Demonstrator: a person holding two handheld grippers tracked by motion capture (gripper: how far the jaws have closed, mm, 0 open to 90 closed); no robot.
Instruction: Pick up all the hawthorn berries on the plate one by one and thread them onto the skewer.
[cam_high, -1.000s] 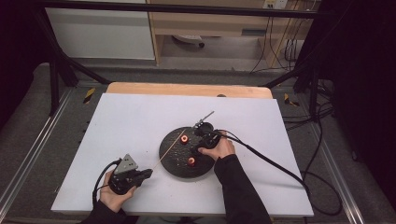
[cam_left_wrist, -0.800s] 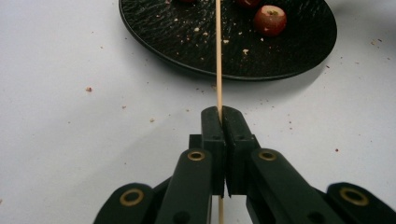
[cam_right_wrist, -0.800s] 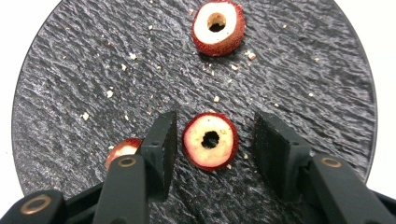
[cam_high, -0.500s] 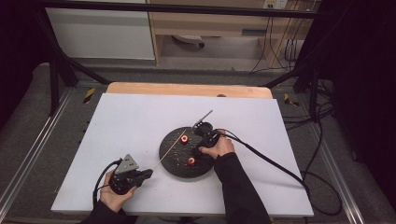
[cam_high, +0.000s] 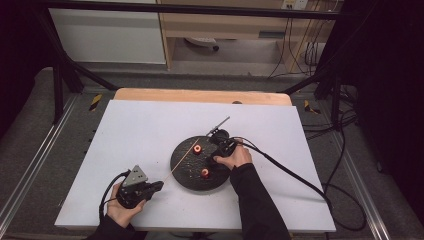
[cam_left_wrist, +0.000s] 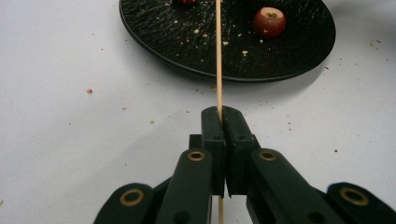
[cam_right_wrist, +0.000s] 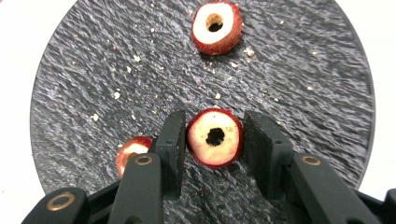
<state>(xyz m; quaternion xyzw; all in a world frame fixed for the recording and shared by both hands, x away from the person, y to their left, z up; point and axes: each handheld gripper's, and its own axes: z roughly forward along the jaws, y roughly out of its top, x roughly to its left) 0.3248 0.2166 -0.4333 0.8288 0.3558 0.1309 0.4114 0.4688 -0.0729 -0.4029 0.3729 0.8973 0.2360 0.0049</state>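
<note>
Left gripper clamps a skewer; right gripper, jaws just closing, pinches a cored fruit slice on the plate

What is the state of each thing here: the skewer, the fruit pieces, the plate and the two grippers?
Skewer: bare, clamped in the left gripper, tip over the plate.
Near fruit piece: cored, on the plate, between the right gripper jaws, which have just been closing.
Far fruit piece: cored, lying free.
Third fruit piece: partly hidden.
Plate: flat, crumb-strewn.
</note>
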